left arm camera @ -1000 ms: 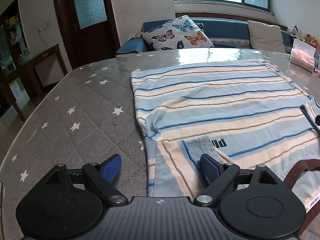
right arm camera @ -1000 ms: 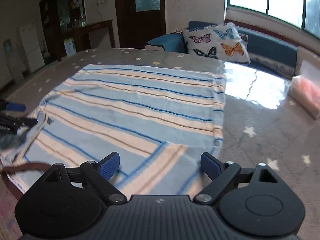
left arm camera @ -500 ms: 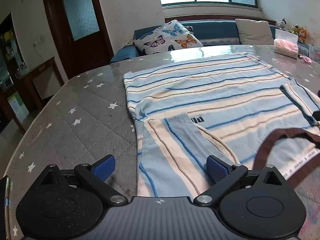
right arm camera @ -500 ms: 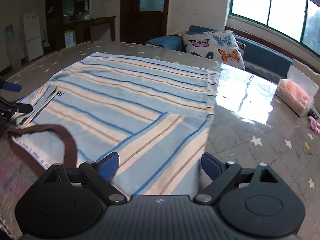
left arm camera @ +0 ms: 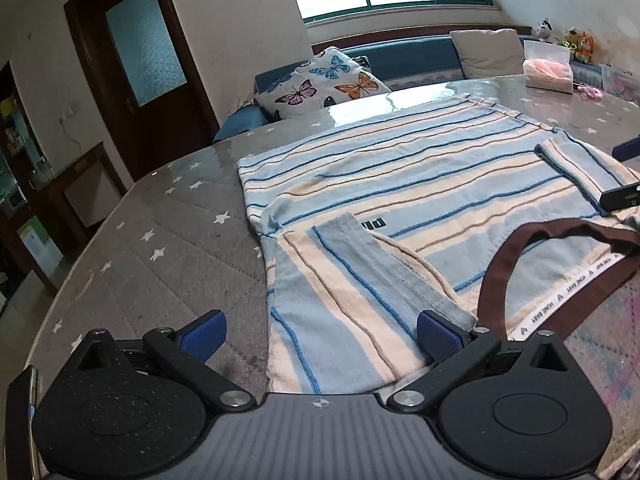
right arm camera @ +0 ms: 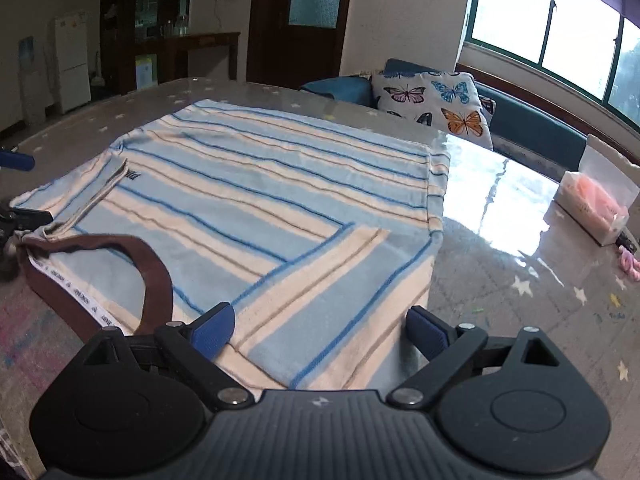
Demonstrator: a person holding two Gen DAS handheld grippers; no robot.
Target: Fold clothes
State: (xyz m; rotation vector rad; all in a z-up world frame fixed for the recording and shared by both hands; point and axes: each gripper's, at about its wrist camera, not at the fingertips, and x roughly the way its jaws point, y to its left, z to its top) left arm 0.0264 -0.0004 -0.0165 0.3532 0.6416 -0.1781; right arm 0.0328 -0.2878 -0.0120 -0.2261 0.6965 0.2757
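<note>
A blue-and-cream striped T-shirt (left arm camera: 420,184) lies flat on the table, its brown collar (left arm camera: 520,248) at the near edge. Its left sleeve (left arm camera: 360,280) is folded inward over the body. My left gripper (left arm camera: 320,334) hovers above that sleeve; its jaws are opening and the pads press on nothing. In the right wrist view the shirt (right arm camera: 280,184) has its right sleeve (right arm camera: 340,280) folded in too. My right gripper (right arm camera: 320,328) stands open above it. Each gripper shows at the edge of the other's view: the right gripper (left arm camera: 624,172) and the left gripper (right arm camera: 20,188).
The grey star-patterned table (left arm camera: 160,248) has bare surface left of the shirt. A clear box of pink tissues (right arm camera: 596,204) and a small pink item (right arm camera: 628,260) sit at the far right. Behind the table stands a blue sofa with a butterfly cushion (left arm camera: 324,80).
Both grippers have drawn back toward the near edge of the shirt. The left jaws have spread wider. More of the collar and the folded sleeves now shows.
</note>
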